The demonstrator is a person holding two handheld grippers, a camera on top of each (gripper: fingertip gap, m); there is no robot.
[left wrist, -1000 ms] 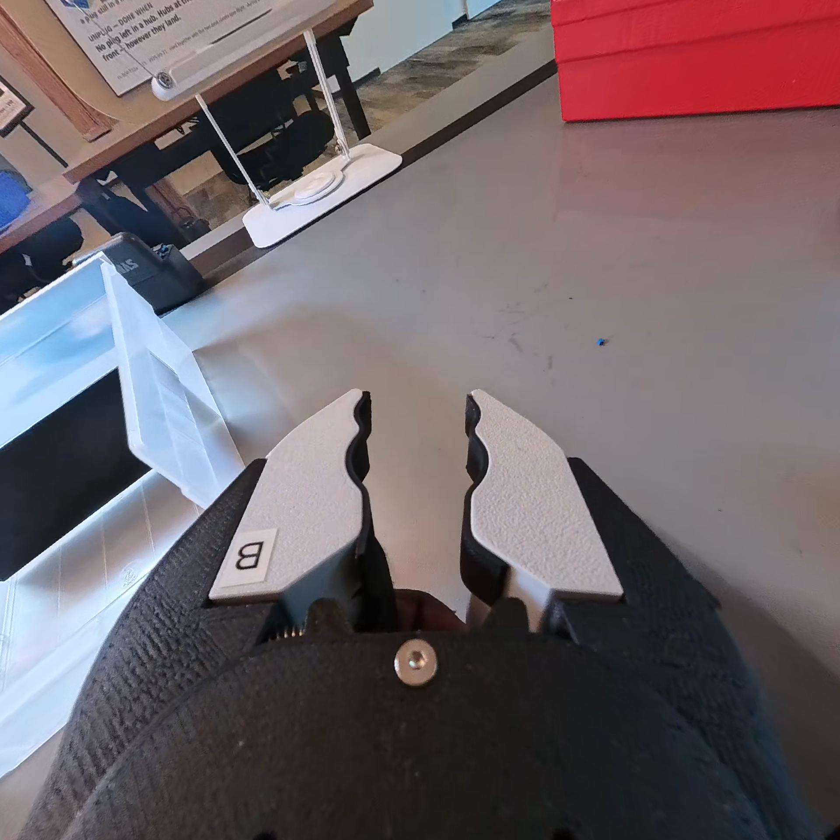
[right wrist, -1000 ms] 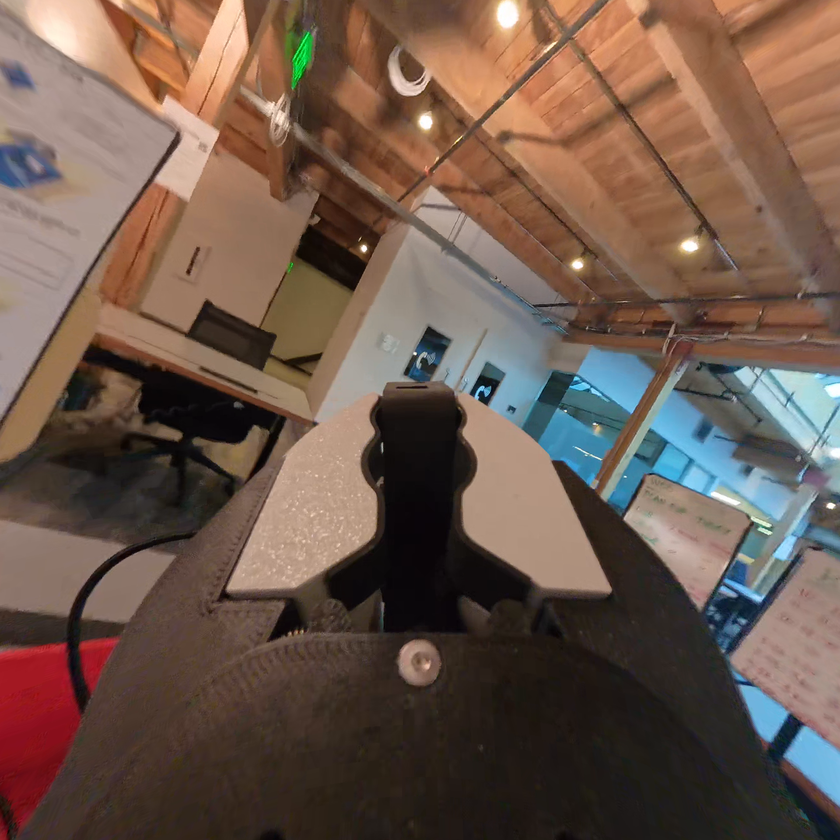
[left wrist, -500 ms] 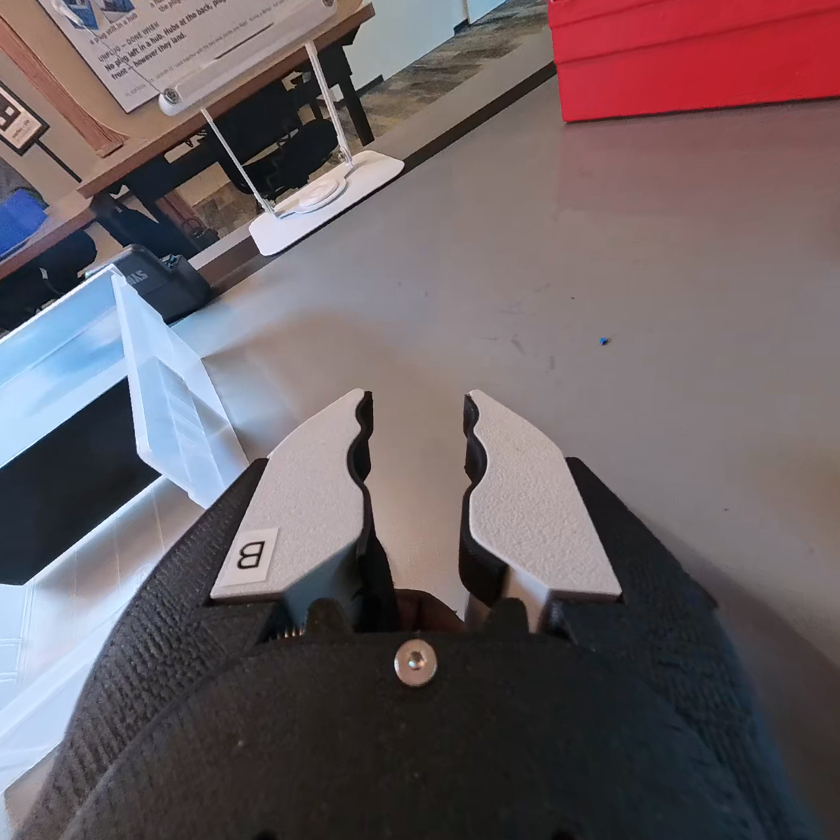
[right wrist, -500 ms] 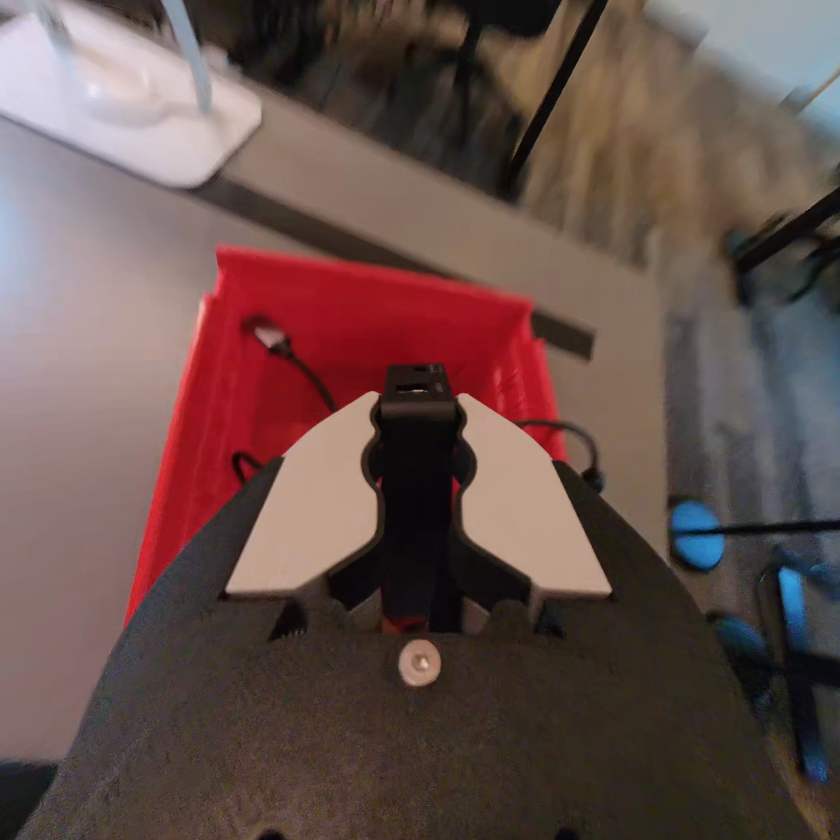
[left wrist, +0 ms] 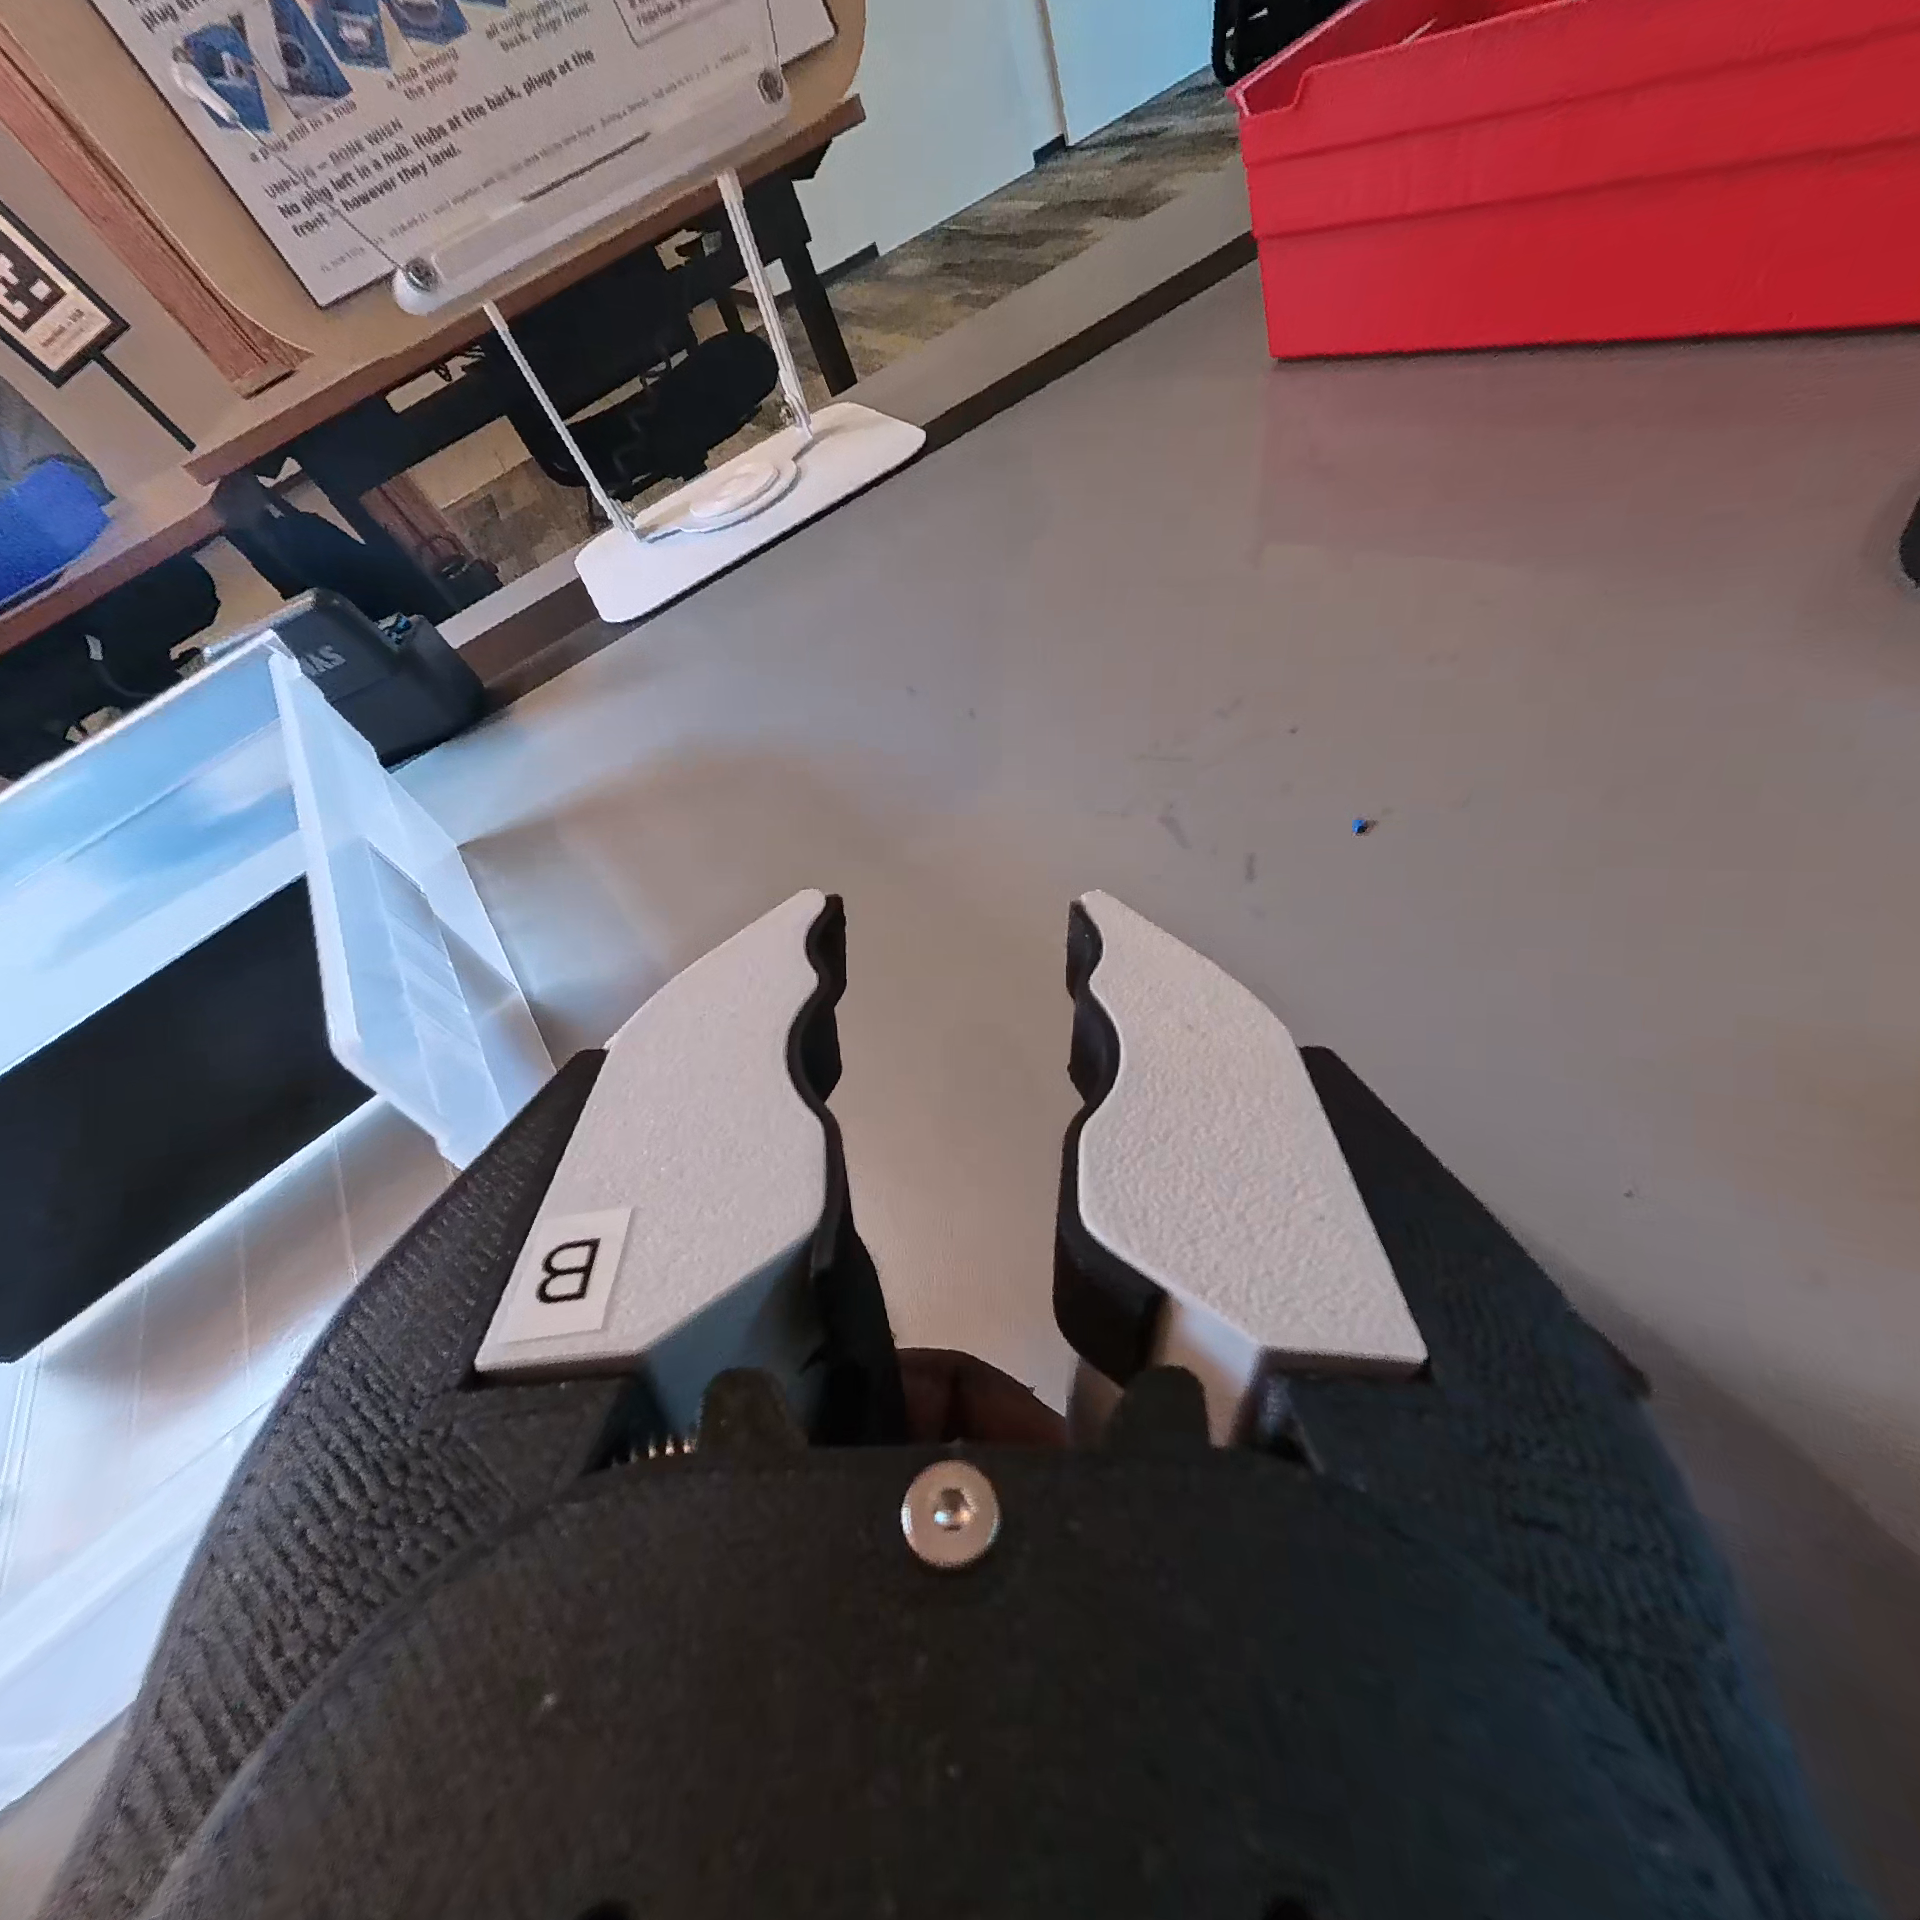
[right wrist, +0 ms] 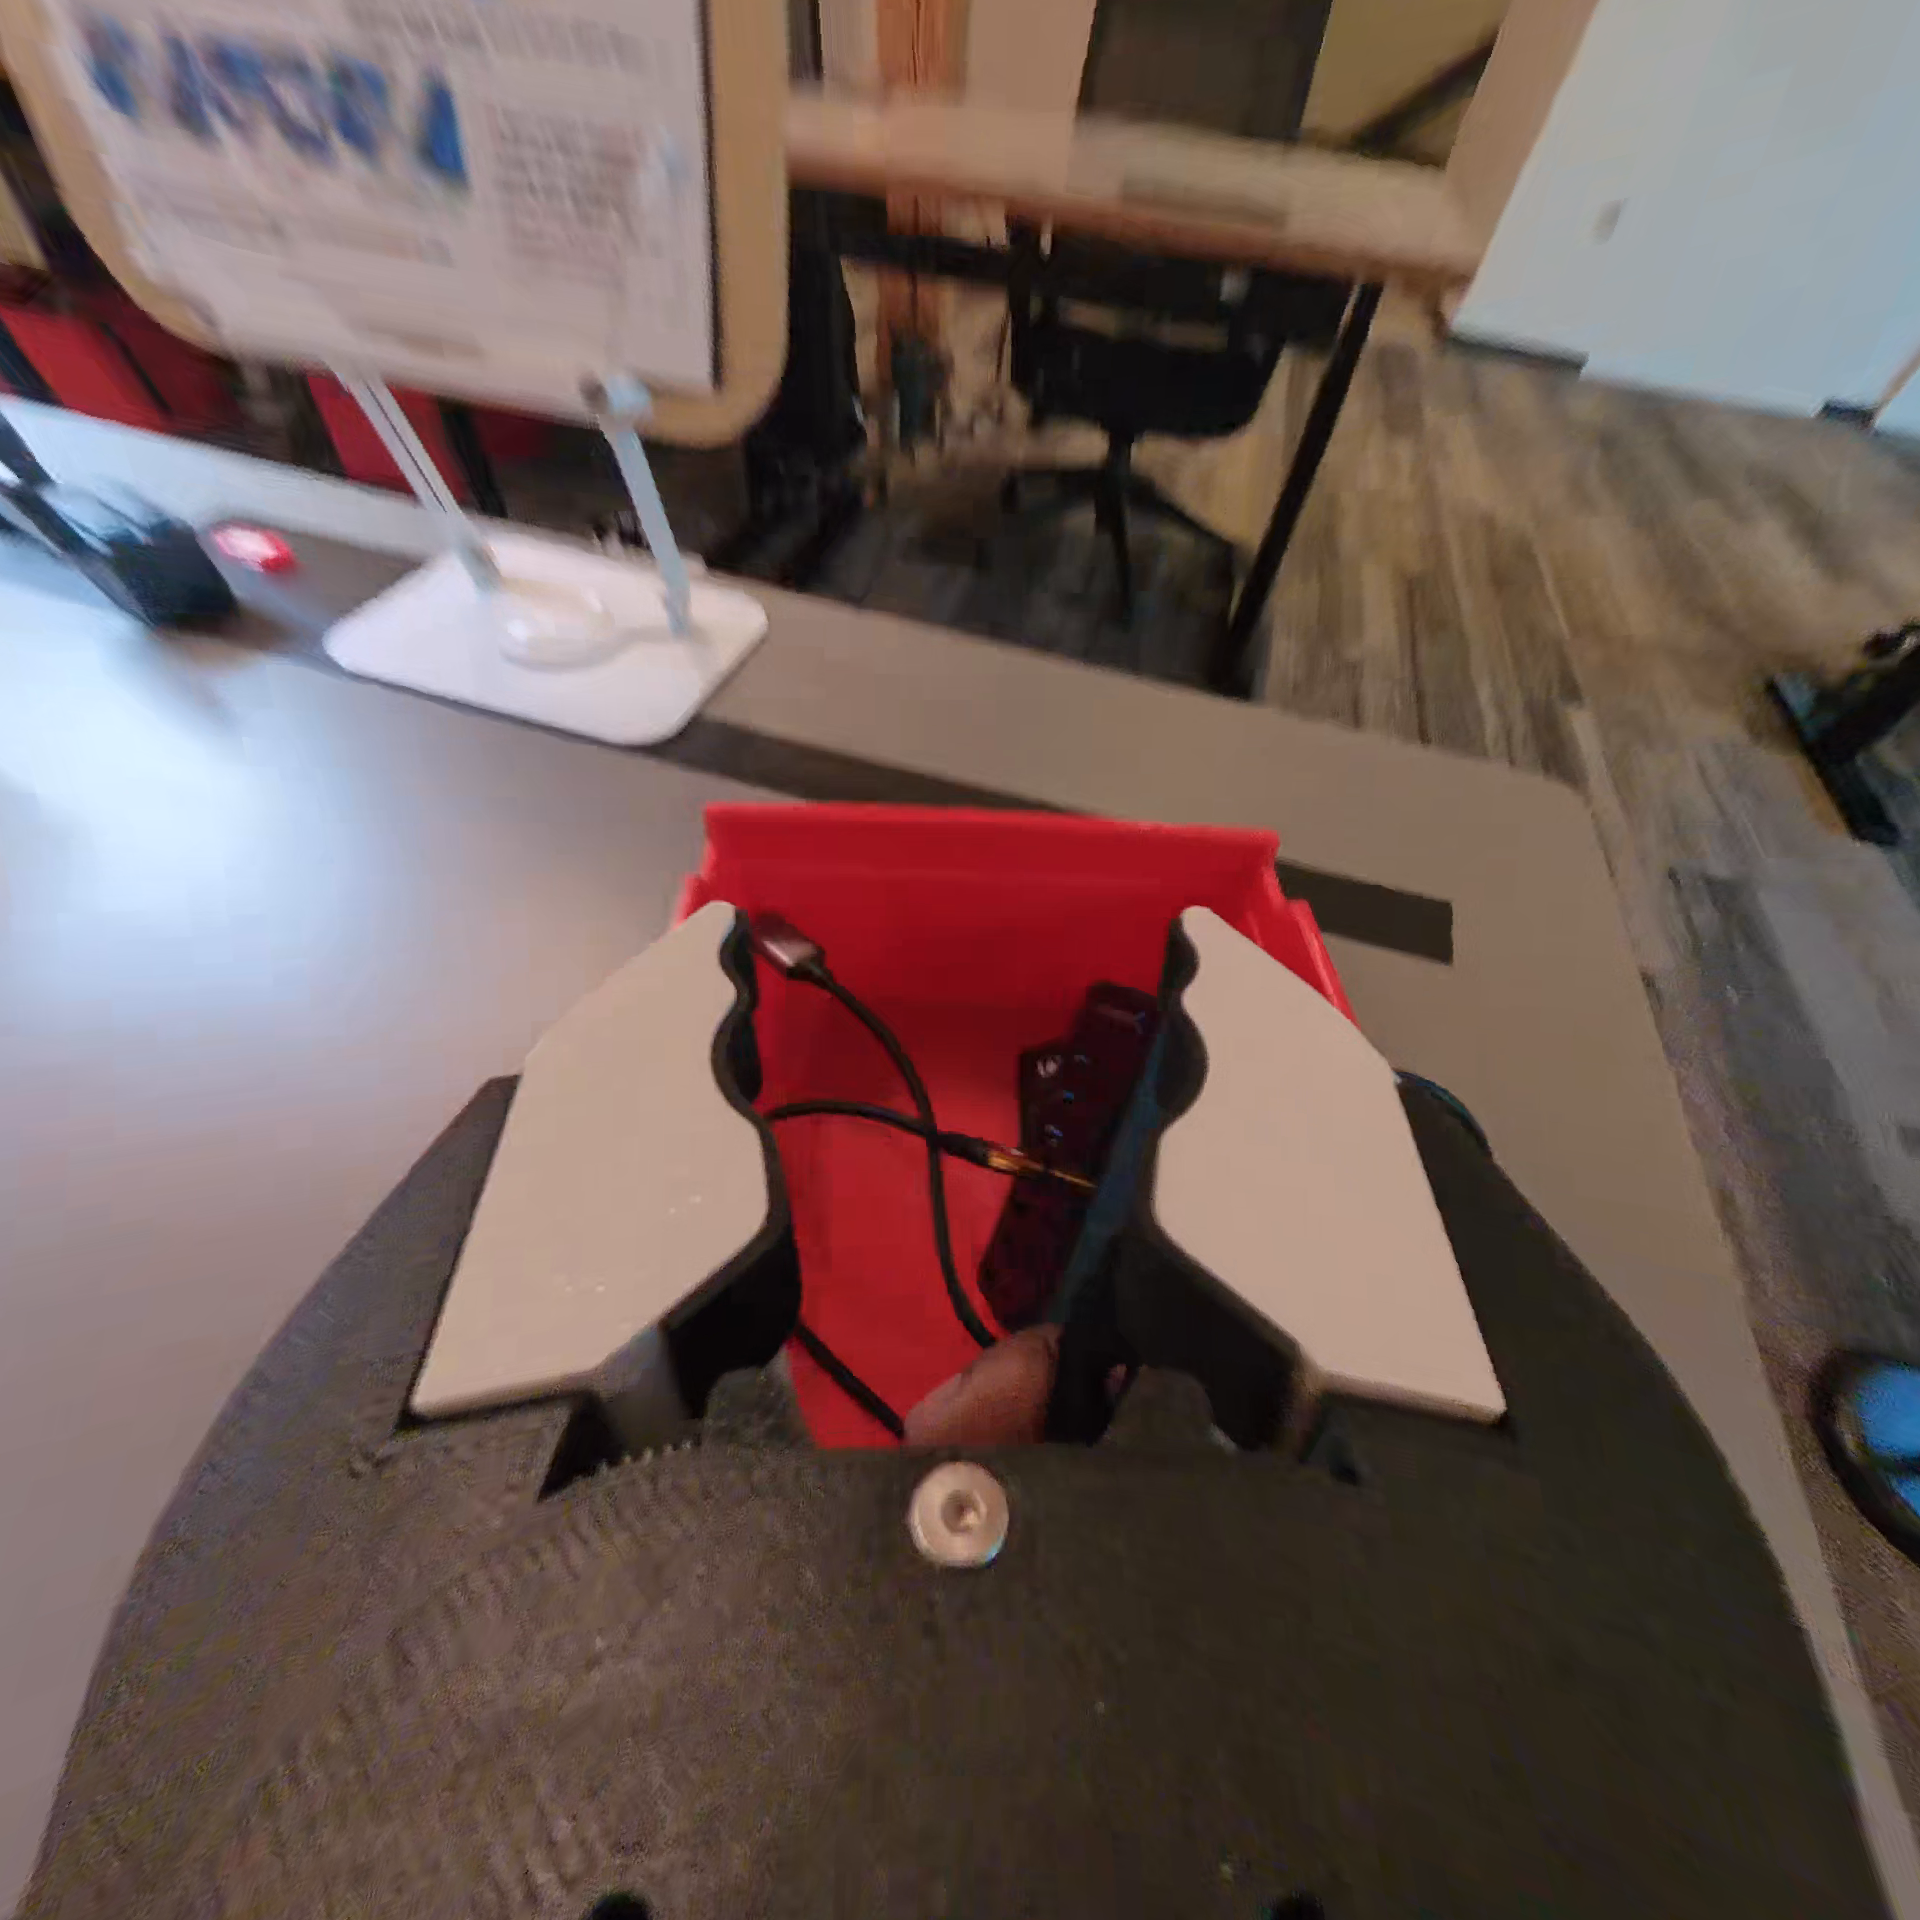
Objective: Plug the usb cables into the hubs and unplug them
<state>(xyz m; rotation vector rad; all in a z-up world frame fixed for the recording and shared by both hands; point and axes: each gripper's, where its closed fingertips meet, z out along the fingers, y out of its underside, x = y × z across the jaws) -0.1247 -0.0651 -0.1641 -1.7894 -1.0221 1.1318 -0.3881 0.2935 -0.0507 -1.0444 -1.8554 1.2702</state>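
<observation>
The right tongs, wide open and empty, hung over the red bin, where the hub lay lengthwise beside their right finger among cables, while the left tongs, half open and empty, stood well apart over bare surface.

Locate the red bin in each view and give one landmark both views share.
Left wrist view: red bin at top right, on the grey table's far side, only its outer wall showing.
Right wrist view: red bin at centre, below the open right gripper, with cables and a black hub inside.
Shared landmark: the white sign stand base.
</observation>
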